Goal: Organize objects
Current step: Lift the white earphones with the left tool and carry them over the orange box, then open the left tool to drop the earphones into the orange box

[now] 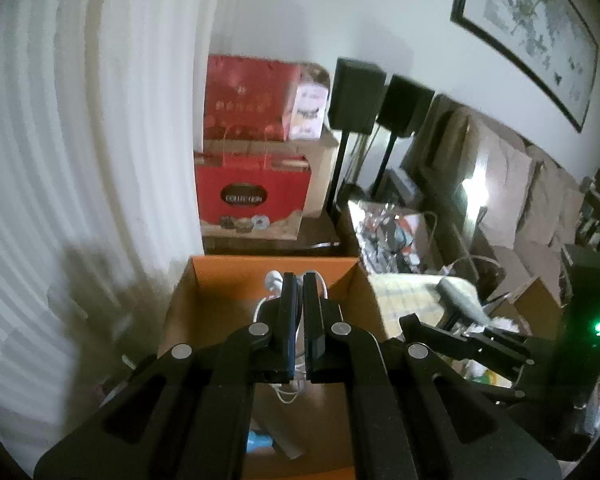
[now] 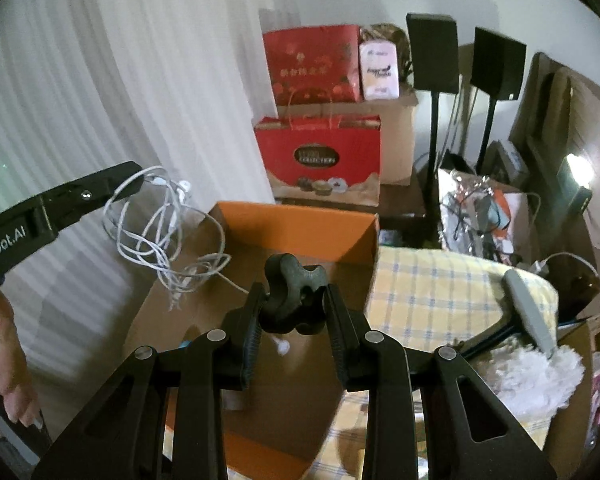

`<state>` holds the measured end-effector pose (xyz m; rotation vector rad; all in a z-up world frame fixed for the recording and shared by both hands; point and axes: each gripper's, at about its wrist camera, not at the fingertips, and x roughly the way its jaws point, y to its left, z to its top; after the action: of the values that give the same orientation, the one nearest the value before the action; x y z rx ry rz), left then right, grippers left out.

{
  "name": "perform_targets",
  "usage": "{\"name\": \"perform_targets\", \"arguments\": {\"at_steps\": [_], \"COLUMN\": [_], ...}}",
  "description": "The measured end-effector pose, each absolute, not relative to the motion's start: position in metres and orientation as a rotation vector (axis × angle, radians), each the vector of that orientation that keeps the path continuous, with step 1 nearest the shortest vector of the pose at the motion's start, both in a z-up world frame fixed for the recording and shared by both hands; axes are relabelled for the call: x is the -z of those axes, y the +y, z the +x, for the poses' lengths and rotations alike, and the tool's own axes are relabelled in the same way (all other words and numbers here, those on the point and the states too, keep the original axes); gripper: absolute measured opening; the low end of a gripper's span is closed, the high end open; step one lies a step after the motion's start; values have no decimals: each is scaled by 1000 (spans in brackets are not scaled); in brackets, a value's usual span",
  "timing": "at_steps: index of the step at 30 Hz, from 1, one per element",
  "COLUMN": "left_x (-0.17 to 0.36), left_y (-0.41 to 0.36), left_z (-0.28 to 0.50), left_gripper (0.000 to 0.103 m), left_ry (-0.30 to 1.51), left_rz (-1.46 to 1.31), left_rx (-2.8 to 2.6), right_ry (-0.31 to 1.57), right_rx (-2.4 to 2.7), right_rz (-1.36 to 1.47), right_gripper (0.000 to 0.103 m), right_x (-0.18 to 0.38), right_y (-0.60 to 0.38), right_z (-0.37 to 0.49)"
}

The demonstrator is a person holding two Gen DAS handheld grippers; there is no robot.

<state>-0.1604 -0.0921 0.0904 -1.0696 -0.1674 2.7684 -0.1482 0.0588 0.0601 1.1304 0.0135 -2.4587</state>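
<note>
- The left gripper [image 2: 134, 180] is clamped on a tangled bundle of white earphone cable [image 2: 168, 236]; its jaws are all but closed, with only the thin cable between them.
- In the right wrist view the cable hangs in loose loops from the fingertips, over the near left part of an open orange cardboard box [image 2: 300, 228]. A hand [image 2: 10, 364] holds this gripper's handle at the left edge.
- In the left wrist view the same gripper [image 1: 298, 280] points down into the box [image 1: 272, 270], and the white cable [image 1: 288, 390] shows between and below its fingers.
- The right gripper [image 2: 294, 292] is closed partway on a black lobed knob [image 2: 290, 300]; both pads press on its sides, above the box's brown floor.
- Right of the box lies a yellow checked cloth [image 2: 432, 292], with a white fluffy duster [image 2: 528, 372] on its near right part.
- Beyond the box stand red gift bags [image 2: 320, 156], and to their right two black speakers on stands [image 2: 434, 54].
- A white curtain [image 2: 100, 80] fills the left side.
</note>
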Motion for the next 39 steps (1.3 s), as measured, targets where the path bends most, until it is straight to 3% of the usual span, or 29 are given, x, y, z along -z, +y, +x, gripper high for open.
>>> {"name": "perform_targets", "arguments": {"at_steps": [15, 18, 19, 22, 26, 29, 34, 39], "left_x": [-27, -21, -21, -22, -29, -33, -37, -37], "left_y": [-108, -115, -117, -120, -122, -125, -128, -125], "left_z": [-179, -181, -180, -176, -168, -164, -157, -150], "left_gripper": [4, 26, 34, 42, 69, 82, 97, 103], "left_ry": [-141, -178, -187, -182, -149, -142, -122, -110], "left_rz": [-1234, -1263, -1261, -1248, -1217, -1189, -1168, -1161], "left_rx": [-2781, -2782, -2786, -2797, -2842, -2867, -2889, -2904], "right_ry": [-1, -9, -15, -22, -23, -30, 1, 45], "right_rx": [2452, 2452, 2451, 2458, 2470, 2489, 2550, 2574], "right_rz": [1203, 1212, 1217, 1223, 1214, 1198, 1157, 1144], "right_gripper": [31, 34, 41, 48, 48, 56, 79, 87], "right_x": [-23, -16, -14, -13, -17, -23, -34, -39], "right_y": [46, 45, 44, 46, 50, 56, 66, 72], "right_z": [-166, -169, -170, -171, -170, -168, -161, -156]}}
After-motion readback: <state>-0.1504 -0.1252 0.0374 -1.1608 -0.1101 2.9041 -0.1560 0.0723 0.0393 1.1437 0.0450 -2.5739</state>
